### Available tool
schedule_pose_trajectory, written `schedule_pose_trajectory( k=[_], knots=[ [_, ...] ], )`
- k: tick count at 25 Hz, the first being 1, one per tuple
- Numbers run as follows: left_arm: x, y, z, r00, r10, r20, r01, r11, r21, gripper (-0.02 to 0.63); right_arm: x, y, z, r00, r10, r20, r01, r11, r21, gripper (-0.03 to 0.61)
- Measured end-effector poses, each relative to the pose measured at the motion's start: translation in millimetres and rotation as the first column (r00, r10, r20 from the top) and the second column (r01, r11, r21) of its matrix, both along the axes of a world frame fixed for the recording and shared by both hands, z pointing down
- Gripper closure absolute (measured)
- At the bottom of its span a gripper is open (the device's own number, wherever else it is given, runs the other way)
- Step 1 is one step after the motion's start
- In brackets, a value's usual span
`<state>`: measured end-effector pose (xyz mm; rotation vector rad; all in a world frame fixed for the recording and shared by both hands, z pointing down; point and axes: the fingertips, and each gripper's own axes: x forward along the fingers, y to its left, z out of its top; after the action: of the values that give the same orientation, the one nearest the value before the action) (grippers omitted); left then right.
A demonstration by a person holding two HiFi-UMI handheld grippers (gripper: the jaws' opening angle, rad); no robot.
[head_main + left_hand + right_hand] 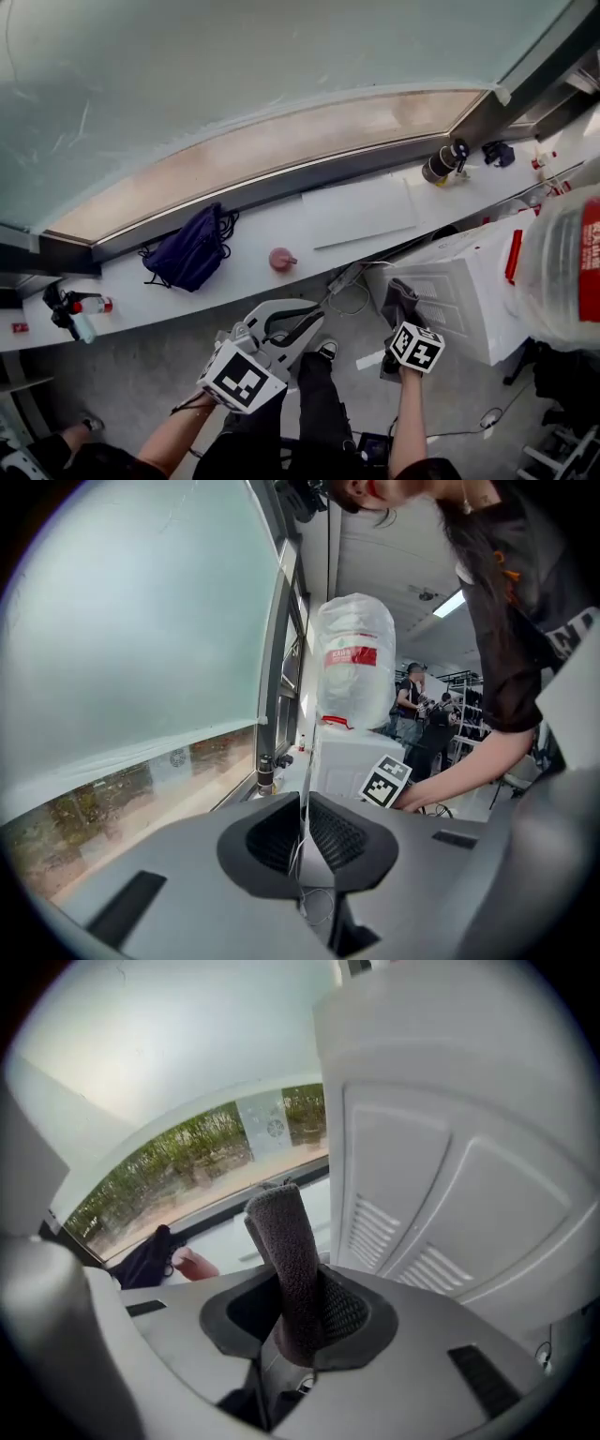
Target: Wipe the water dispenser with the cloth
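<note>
The white water dispenser (464, 295) stands at the right with a large clear bottle (562, 267) on top. My right gripper (401, 298) is shut on a dark grey folded cloth (286, 1255), which sticks up between the jaws (300, 1290). The cloth (403, 302) lies against the dispenser's louvred side panel (441, 1213). My left gripper (311, 323) hovers over the floor left of the dispenser, apart from it, its jaws (305, 808) shut with nothing in them. In the left gripper view the dispenser (349, 757) and its bottle (354, 663) stand ahead.
A long white window sill (234, 272) carries a blue bag (187, 251), a pink object (281, 260), a white sheet (361, 211) and a dark flask (442, 164). A spray bottle (77, 317) sits at the left. Cables (352, 291) lie beside the dispenser. People (410, 700) stand far behind.
</note>
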<state>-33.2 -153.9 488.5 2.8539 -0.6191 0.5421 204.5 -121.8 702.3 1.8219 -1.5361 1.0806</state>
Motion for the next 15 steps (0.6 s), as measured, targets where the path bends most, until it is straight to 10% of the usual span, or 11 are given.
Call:
schedule_pose_trajectory(
  k=[15],
  knots=[
    [-1.4, 18.5, -108.9, 0.984, 0.063, -0.166, -0.071, 0.996, -0.046, 0.571, -46.8, 64.6, -240.6, 0.997, 0.067, 0.042, -0.075, 0.969, 0.235, 0.472]
  ],
)
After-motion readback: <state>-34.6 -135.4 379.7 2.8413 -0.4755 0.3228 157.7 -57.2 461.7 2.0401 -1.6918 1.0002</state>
